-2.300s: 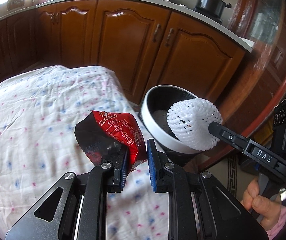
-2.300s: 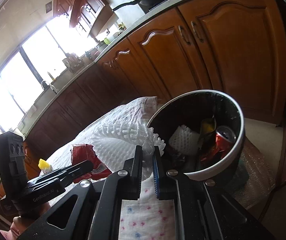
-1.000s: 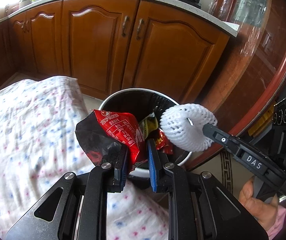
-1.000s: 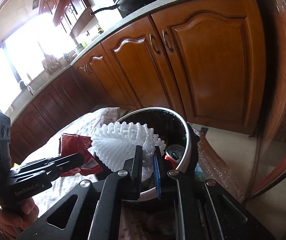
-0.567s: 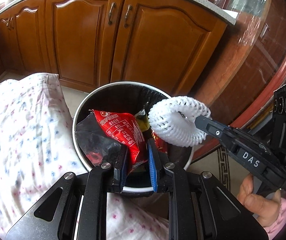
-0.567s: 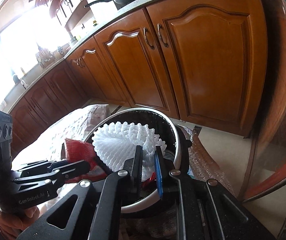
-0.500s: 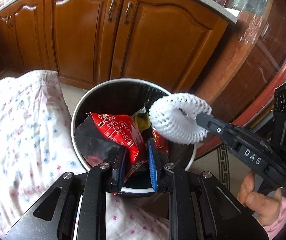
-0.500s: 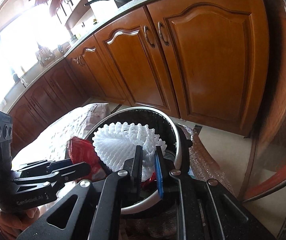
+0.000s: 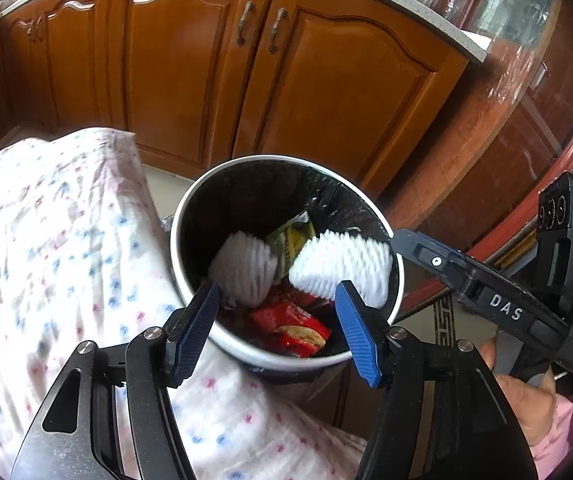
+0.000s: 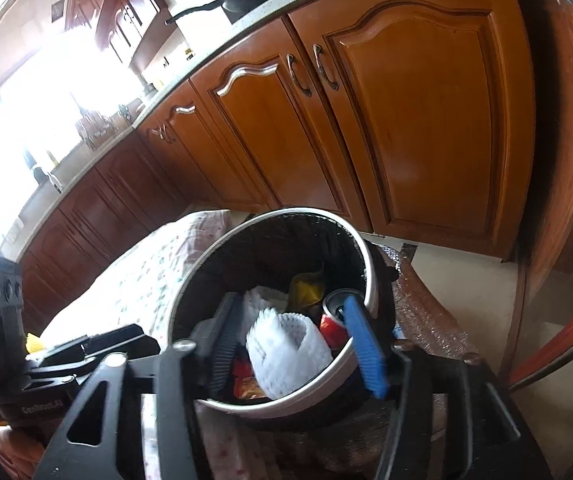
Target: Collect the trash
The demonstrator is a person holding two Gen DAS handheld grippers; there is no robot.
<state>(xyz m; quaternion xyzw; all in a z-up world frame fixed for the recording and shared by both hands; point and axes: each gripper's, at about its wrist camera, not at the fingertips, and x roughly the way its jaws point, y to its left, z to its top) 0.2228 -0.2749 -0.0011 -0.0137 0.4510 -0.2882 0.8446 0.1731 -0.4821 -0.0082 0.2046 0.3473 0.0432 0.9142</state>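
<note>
From my left wrist, my left claw [image 9: 280, 326] gapes wide and empty over the bin [image 9: 190, 216]; the red wrapper [image 9: 290, 322] lies inside, beside a white foam net [image 9: 342, 266]. From my right wrist, my right claw [image 10: 298, 346] is spread too, gripping nothing, the net [image 10: 286, 350] loose in the bin [image 10: 360, 258]. Both pieces look binned; a small yellow thing [image 10: 35, 342] on the bench [image 10: 138, 276] may remain.

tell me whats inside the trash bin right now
Inside the trash bin: two white foam nets, a red snack wrapper, a yellow wrapper and a can. Anything beneath them is covered.
</note>
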